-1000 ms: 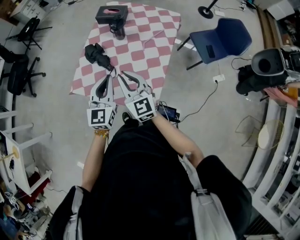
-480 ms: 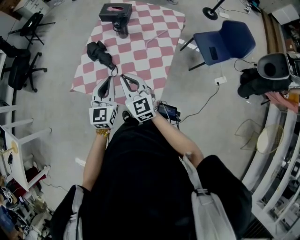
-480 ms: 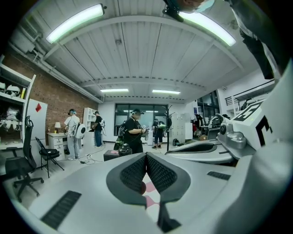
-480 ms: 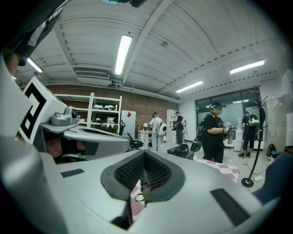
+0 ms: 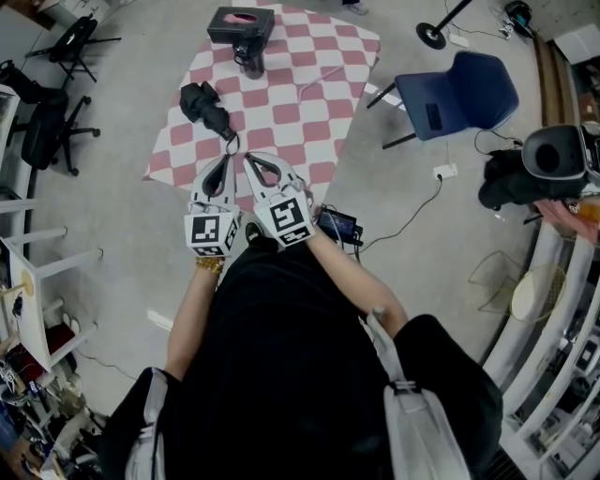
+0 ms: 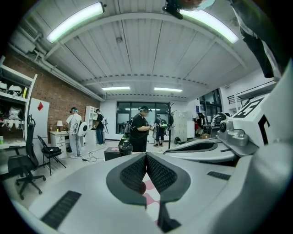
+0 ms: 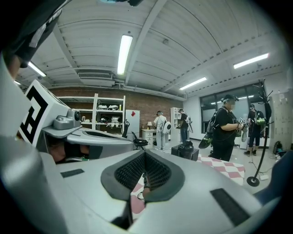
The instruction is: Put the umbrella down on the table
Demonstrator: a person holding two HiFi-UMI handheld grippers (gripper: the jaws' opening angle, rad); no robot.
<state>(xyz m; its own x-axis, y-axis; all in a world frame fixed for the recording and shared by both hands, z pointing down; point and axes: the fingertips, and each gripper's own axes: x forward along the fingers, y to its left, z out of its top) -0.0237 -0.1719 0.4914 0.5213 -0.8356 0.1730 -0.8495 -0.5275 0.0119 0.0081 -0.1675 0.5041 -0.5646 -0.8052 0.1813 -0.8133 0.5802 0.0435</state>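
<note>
The black folded umbrella (image 5: 204, 103) lies on the pink-and-white checked table (image 5: 309, 103), at its left side. Its thin strap (image 5: 230, 142) trails toward the near edge. Both grippers hover side by side over that near edge, just short of the strap. My left gripper (image 5: 228, 159) (image 6: 146, 155) is shut, its pads meeting with nothing between them. My right gripper (image 5: 247, 159) (image 7: 144, 154) is also shut. In the right gripper view a thin dark cord (image 7: 144, 179) shows below the pads, and I cannot tell whether it touches them.
A black box (image 5: 242, 23) and a dark cup (image 5: 250, 61) stand at the table's far end. A blue chair (image 5: 459, 89) is at the right and black office chairs (image 5: 47, 131) at the left. Cables and a small device (image 5: 336, 223) lie on the floor. People stand in the background.
Both grippers have sunk a little together at the table's near edge. The umbrella lies where it did on the cloth.
</note>
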